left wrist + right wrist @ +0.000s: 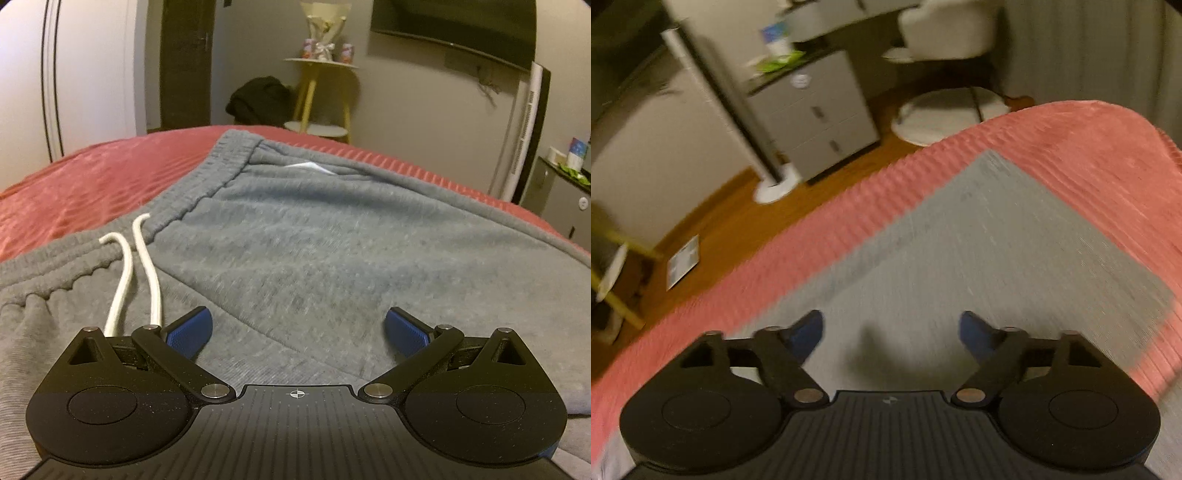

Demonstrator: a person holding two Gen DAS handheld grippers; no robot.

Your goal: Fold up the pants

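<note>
Your left gripper (297, 332) hangs over the waist end of the grey sweatpants (314, 251), its blue pads spread wide with nothing between them. The elastic waistband (207, 192) runs away from you toward the far-left edge of the bed, and the two white drawstring ends (136, 273) trail back to just beside your left pad. Your right gripper (892, 332) is over the leg end, jaws parted and gripping nothing, though narrower than the left pair. In its view, blurred by motion, the hem corner (991, 155) lies ahead and slightly right, near the bed's far edge. So the pants' long axis runs between your two hands, waist under the left, cuffs nearer the right; judging by that, a lengthwise fold would start from the right.

The pants lie flat on a ribbed coral bedspread (1071, 147). Past the bed stand a yellow-legged side table (321, 96), a white tower fan (738, 122), a grey drawer unit (820, 122) and a wood floor (731, 218).
</note>
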